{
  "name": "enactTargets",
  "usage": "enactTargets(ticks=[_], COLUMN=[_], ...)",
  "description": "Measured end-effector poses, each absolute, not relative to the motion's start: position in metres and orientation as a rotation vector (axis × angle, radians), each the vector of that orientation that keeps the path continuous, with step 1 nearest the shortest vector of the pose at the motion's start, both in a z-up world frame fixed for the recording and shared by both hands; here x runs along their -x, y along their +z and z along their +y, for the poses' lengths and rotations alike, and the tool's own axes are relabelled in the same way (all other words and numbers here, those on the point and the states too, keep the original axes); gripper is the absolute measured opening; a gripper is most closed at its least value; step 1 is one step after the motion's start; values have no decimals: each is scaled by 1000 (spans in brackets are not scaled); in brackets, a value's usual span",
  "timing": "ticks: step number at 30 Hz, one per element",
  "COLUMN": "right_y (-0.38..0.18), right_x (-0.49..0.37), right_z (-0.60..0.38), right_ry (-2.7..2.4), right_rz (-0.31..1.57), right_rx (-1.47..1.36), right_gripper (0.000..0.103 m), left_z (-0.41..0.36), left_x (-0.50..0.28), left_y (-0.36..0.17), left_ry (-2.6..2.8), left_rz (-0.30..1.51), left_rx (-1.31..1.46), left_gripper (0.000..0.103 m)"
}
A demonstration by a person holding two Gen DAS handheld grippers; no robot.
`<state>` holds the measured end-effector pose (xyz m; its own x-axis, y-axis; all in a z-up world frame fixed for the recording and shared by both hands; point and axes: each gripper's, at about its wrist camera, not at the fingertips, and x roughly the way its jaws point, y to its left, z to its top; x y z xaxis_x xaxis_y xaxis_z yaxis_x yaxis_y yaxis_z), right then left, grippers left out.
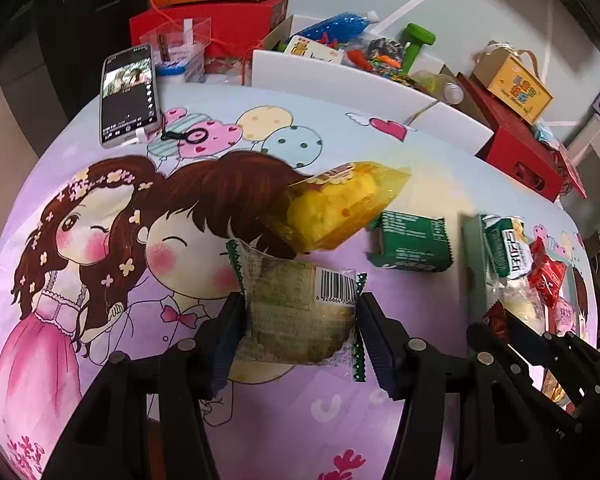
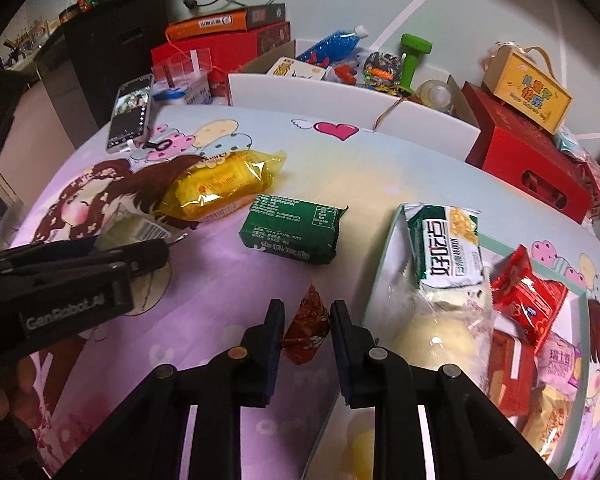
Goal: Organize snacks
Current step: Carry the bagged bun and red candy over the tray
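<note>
My left gripper (image 1: pixel 298 316) is shut on a clear-wrapped pale cake with a barcode (image 1: pixel 296 312), low over the cartoon tablecloth; it also shows at the left of the right wrist view (image 2: pixel 140 228). A yellow snack pack (image 1: pixel 340 204) (image 2: pixel 224 188) lies just beyond it, and a green pack (image 1: pixel 412 244) (image 2: pixel 292 232) to its right. My right gripper (image 2: pixel 306 320) is shut on a small red-brown wrapped candy (image 2: pixel 308 320). Beside it stands a pale green tray (image 2: pixel 380 280) holding several snacks, among them a green-white pack (image 2: pixel 448 248) and a red pack (image 2: pixel 528 292).
A phone (image 1: pixel 128 92) lies at the table's far left. A white box (image 1: pixel 340 80) full of toys and bottles stands at the back. Red boxes (image 1: pixel 520 148) with a yellow carton (image 1: pixel 516 84) stand at the back right, orange and red boxes (image 1: pixel 212 8) at the back left.
</note>
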<state>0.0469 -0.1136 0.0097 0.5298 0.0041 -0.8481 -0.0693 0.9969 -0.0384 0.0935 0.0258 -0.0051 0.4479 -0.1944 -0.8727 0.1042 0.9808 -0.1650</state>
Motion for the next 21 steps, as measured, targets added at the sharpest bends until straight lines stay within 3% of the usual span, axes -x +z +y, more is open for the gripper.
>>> enactTargets(ticks=[21], right_y=[40], right_x=[-7], right_z=[-181], right_ry=[-43], right_rz=[934], right_rx=[-73], right_gripper=[26], left_z=[-28], left_x=[-74], left_y=[26], left_ry=[-306], left_rz=[1018], left_rx=[10], left_gripper=[59])
